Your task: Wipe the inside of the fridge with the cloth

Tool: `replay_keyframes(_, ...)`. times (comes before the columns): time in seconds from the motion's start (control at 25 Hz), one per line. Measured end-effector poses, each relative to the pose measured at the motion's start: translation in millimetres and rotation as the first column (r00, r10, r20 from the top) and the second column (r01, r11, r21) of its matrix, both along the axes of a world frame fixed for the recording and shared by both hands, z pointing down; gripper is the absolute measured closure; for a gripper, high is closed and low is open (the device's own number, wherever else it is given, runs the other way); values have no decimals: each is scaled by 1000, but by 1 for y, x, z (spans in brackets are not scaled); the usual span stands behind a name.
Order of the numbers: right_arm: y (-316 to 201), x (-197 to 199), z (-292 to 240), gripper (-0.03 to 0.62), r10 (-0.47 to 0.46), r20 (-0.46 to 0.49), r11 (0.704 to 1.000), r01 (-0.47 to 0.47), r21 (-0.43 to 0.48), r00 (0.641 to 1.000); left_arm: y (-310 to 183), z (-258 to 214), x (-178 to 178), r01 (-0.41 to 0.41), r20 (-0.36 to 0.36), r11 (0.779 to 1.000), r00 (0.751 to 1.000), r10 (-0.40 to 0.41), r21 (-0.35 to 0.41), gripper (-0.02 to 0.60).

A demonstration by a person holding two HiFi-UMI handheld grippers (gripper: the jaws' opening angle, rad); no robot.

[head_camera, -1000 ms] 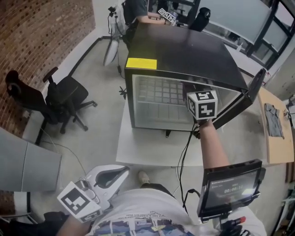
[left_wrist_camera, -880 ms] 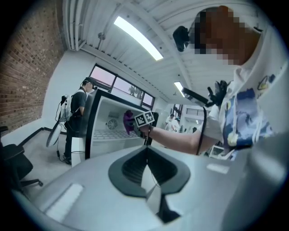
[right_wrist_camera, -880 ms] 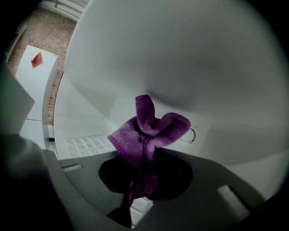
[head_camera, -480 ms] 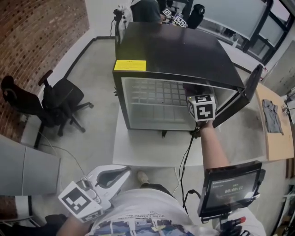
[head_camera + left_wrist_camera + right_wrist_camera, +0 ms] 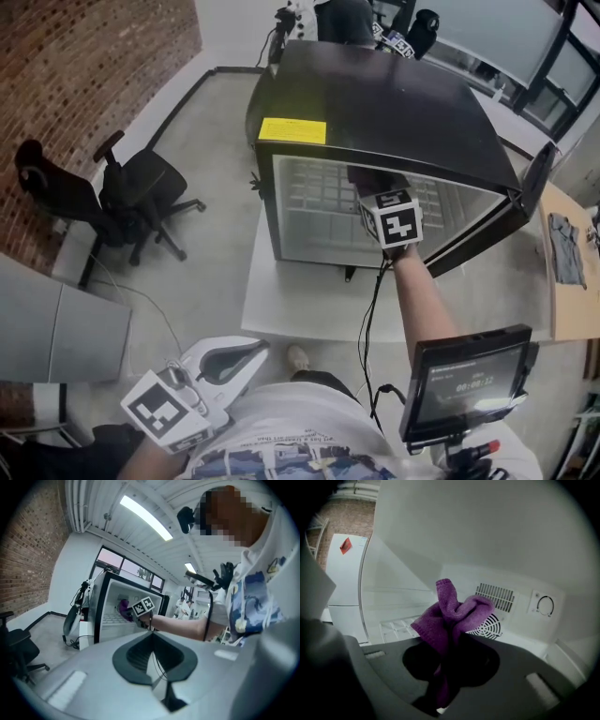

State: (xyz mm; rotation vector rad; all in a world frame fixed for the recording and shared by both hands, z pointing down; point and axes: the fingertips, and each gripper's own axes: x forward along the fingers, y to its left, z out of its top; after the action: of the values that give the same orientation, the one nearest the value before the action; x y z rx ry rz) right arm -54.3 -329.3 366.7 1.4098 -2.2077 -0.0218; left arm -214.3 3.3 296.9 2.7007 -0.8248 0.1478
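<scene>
The black fridge [image 5: 375, 94] stands on a low white table [image 5: 300, 305], its door [image 5: 502, 220] swung open to the right. My right gripper [image 5: 373, 183] reaches into the upper middle of the opening, its marker cube [image 5: 391, 220] just outside. In the right gripper view it is shut on the purple cloth [image 5: 452, 616], which bunches above the jaws close to the white back wall. The vent grille [image 5: 494, 597] and a dial [image 5: 545, 605] show behind the cloth. My left gripper [image 5: 246, 354] hangs low by my body, shut and holding nothing. Its view shows the fridge [image 5: 105, 616] and the cloth [image 5: 123, 607] from afar.
A black office chair [image 5: 141, 197] stands left of the fridge on the concrete floor. A cable [image 5: 368, 314] hangs down the table's front. A screen [image 5: 464, 380] is at my right side. A wooden table [image 5: 574, 291] with a grey cloth [image 5: 562, 246] lies far right.
My right gripper has moved left with the cloth, from the right side of the fridge opening toward its middle. The left gripper has stayed put.
</scene>
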Motion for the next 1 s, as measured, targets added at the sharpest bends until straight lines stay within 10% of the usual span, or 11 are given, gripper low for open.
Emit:
replay_keyframes(0.6,4,-111,1,516,-168,115,985,171,-16,979,17,8,-38,123,28,992,992,-123,6,574)
replay_keyframes(1.0,14,-101,-19,516,-123,238,992,127,0,963,30,11,-46,117,27,993,993,-117,0,574)
